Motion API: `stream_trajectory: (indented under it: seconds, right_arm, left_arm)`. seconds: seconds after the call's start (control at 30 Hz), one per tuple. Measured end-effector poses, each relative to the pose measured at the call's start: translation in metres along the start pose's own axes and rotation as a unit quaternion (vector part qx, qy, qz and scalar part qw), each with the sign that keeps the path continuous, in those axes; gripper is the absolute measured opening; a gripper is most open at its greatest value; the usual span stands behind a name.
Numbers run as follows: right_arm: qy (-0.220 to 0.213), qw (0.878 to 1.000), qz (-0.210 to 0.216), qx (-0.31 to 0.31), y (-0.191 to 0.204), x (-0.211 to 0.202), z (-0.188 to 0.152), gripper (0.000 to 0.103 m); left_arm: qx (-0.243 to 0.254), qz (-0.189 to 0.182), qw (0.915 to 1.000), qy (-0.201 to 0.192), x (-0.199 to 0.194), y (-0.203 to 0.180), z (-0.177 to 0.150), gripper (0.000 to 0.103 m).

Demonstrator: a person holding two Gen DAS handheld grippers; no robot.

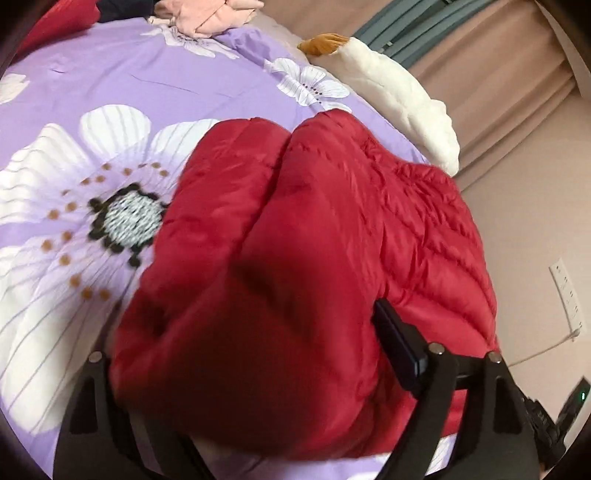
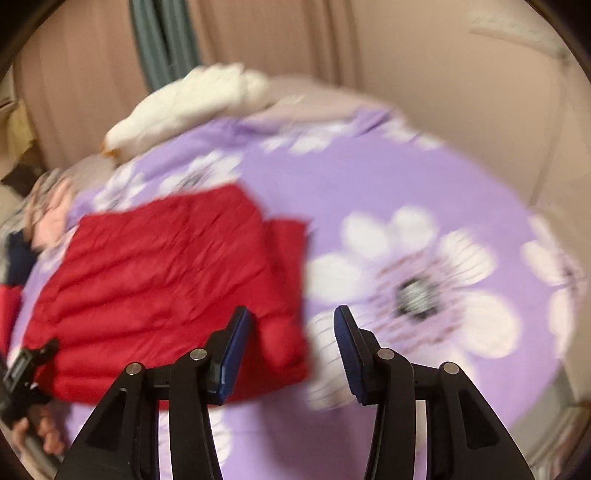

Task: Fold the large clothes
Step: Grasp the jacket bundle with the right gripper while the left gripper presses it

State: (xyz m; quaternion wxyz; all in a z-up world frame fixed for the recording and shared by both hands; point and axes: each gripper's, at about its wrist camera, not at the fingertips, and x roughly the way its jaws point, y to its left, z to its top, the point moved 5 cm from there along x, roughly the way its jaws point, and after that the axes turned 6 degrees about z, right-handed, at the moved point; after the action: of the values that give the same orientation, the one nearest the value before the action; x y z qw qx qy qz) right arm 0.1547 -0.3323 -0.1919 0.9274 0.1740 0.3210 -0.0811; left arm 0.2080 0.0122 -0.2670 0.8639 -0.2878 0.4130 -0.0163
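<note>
A red quilted puffer jacket (image 1: 303, 251) lies bunched on the purple flowered bedspread (image 1: 122, 92). In the left wrist view it fills the space between my left gripper's fingers; only the right finger (image 1: 397, 345) shows, the other is hidden under the fabric. My left gripper (image 1: 266, 354) looks closed around a fold of the jacket. In the right wrist view the jacket (image 2: 166, 266) lies folded flat at the left. My right gripper (image 2: 291, 350) is open and empty, hovering over the jacket's near right corner. The left gripper (image 2: 26, 373) shows at the jacket's left edge.
A white plush toy (image 1: 399, 99) lies along the bed's far edge by beige curtains. A pile of pink clothes (image 1: 214, 14) and a red item (image 1: 55, 22) sit at the far end of the bed. A wall socket (image 1: 569, 295) is at the right.
</note>
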Motion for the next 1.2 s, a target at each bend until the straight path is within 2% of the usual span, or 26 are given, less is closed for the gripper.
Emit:
stream_trajectory:
  seconds: [0.07, 0.1, 0.13, 0.2, 0.3, 0.4, 0.47, 0.57, 0.6, 0.63, 0.7, 0.73, 0.77, 0.8, 0.87, 0.93, 1.0, 1.07, 1.13, 1.2]
  right_arm:
    - [-0.004, 0.997, 0.068, 0.022, 0.002, -0.002, 0.005, 0.046]
    - [-0.002, 0.995, 0.093, 0.025, 0.006, -0.001, 0.008, 0.043]
    - [0.001, 0.993, 0.113, 0.021, 0.017, 0.004, 0.012, 0.034]
    - [0.000, 0.990, 0.143, -0.004, 0.045, 0.014, 0.019, 0.029]
    - [0.022, 0.981, 0.177, -0.073, 0.101, 0.045, 0.021, 0.029]
    - [0.051, 0.972, 0.203, -0.107, 0.132, 0.077, 0.014, 0.029]
    - [0.078, 0.968, 0.219, -0.098, 0.143, 0.104, 0.008, 0.029]
    - [0.087, 0.969, 0.202, -0.108, 0.141, 0.133, -0.009, 0.028]
    - [0.089, 0.971, 0.190, -0.116, 0.140, 0.139, -0.015, 0.018]
    - [0.088, 0.971, 0.187, -0.124, 0.135, 0.148, -0.021, 0.015]
    - [0.089, 0.970, 0.193, -0.122, 0.129, 0.154, -0.028, 0.014]
    - [0.095, 0.969, 0.195, -0.116, 0.126, 0.154, -0.028, 0.014]
    - [0.098, 0.969, 0.194, -0.116, 0.127, 0.154, -0.027, 0.014]
    - [0.099, 0.969, 0.192, -0.123, 0.128, 0.155, -0.027, 0.014]
    - [0.095, 0.967, 0.189, -0.144, 0.129, 0.155, -0.030, 0.013]
    - [0.095, 0.966, 0.192, -0.144, 0.129, 0.154, -0.030, 0.013]
    - [0.097, 0.965, 0.199, -0.138, 0.127, 0.154, -0.030, 0.013]
    - [0.101, 0.965, 0.202, -0.133, 0.127, 0.154, -0.029, 0.013]
    - [0.103, 0.965, 0.200, -0.133, 0.129, 0.154, -0.029, 0.013]
    - [0.101, 0.965, 0.200, -0.134, 0.128, 0.153, -0.030, 0.013]
  left_arm:
    - [-0.013, 0.003, 0.9999, -0.004, 0.002, -0.003, 0.004, 0.082]
    - [-0.022, 0.005, 0.9997, -0.008, 0.003, -0.003, 0.005, 0.078]
    - [-0.031, 0.006, 0.9994, -0.014, 0.005, -0.005, 0.005, 0.071]
    - [-0.037, 0.006, 0.9992, -0.017, 0.006, -0.009, 0.005, 0.063]
    - [-0.018, 0.037, 0.9990, -0.019, 0.008, -0.017, 0.007, 0.058]
    - [0.005, 0.047, 0.9986, -0.025, 0.004, -0.022, 0.011, 0.053]
    - [0.003, 0.046, 0.9986, -0.025, 0.004, -0.019, 0.010, 0.053]
    - [0.002, 0.046, 0.9983, -0.034, 0.004, -0.017, 0.010, 0.054]
    - [0.009, 0.049, 0.9980, -0.039, 0.004, -0.018, 0.010, 0.054]
    - [0.020, 0.055, 0.9973, -0.045, 0.003, -0.020, 0.011, 0.056]
    - [0.033, 0.062, 0.9963, -0.050, 0.005, -0.022, 0.012, 0.063]
    - [0.035, 0.066, 0.9960, -0.048, 0.007, -0.020, 0.013, 0.073]
    - [0.025, 0.071, 0.9963, -0.043, 0.010, -0.015, 0.017, 0.082]
    - [0.008, 0.066, 0.9970, -0.039, 0.014, -0.009, 0.021, 0.084]
    - [-0.031, 0.032, 0.9985, -0.031, 0.020, 0.000, 0.029, 0.084]
    - [-0.036, 0.026, 0.9984, -0.036, 0.023, -0.001, 0.035, 0.082]
    - [-0.007, 0.039, 0.9981, -0.048, 0.027, -0.013, 0.042, 0.075]
    - [0.070, 0.068, 0.9936, -0.057, 0.032, -0.034, 0.047, 0.063]
    - [0.149, 0.096, 0.9810, -0.079, 0.028, -0.052, 0.048, 0.054]
    - [0.199, 0.107, 0.9670, -0.117, 0.018, -0.068, 0.045, 0.051]
